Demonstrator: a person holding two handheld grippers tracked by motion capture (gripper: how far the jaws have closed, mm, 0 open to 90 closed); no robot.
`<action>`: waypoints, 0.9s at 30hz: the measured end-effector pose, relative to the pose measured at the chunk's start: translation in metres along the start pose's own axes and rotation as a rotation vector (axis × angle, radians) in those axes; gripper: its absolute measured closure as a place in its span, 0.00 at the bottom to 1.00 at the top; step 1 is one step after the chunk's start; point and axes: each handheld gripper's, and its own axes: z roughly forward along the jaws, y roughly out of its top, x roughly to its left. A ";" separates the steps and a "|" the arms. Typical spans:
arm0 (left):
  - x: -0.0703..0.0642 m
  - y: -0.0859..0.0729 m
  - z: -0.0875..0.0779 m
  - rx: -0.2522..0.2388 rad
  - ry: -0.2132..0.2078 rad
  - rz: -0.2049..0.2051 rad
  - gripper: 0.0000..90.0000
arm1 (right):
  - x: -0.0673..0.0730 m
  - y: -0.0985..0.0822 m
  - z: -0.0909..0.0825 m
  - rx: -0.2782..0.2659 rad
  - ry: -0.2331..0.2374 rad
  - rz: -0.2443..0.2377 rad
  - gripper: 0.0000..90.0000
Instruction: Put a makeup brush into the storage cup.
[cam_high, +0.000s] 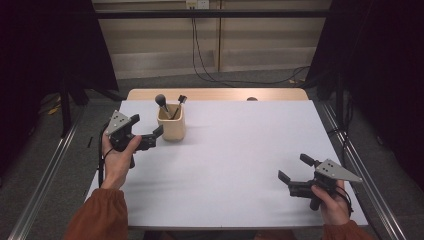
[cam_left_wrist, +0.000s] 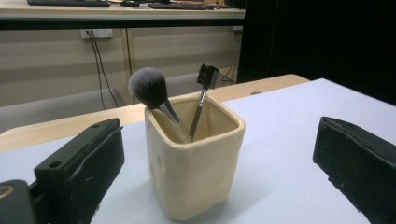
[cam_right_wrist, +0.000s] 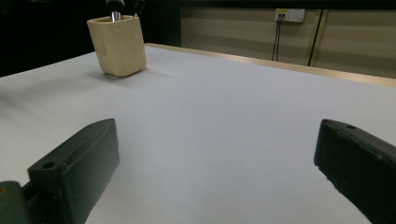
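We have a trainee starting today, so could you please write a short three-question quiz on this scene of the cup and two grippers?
1. True or false: the left gripper is shut on the cream ceramic cup.
2. Which tools stand in the cup? A) powder brush and brow comb brush B) two pencils C) scissors
3. Which gripper is nearer the cup?

Key: 1. False, its jaws stand open, apart from the cup. 2. A. 3. The left; the right gripper is far across the white table.
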 end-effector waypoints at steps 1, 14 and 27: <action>0.000 -0.001 -0.002 0.000 -0.005 -0.012 0.02 | 0.000 0.000 0.000 0.000 0.000 -0.001 0.00; -0.004 -0.012 -0.022 0.007 -0.005 -0.018 0.02 | 0.000 0.000 -0.002 0.002 -0.008 0.001 0.00; -0.012 -0.024 -0.048 -0.025 -0.009 0.027 0.04 | 0.000 -0.001 -0.004 0.003 -0.012 0.001 0.00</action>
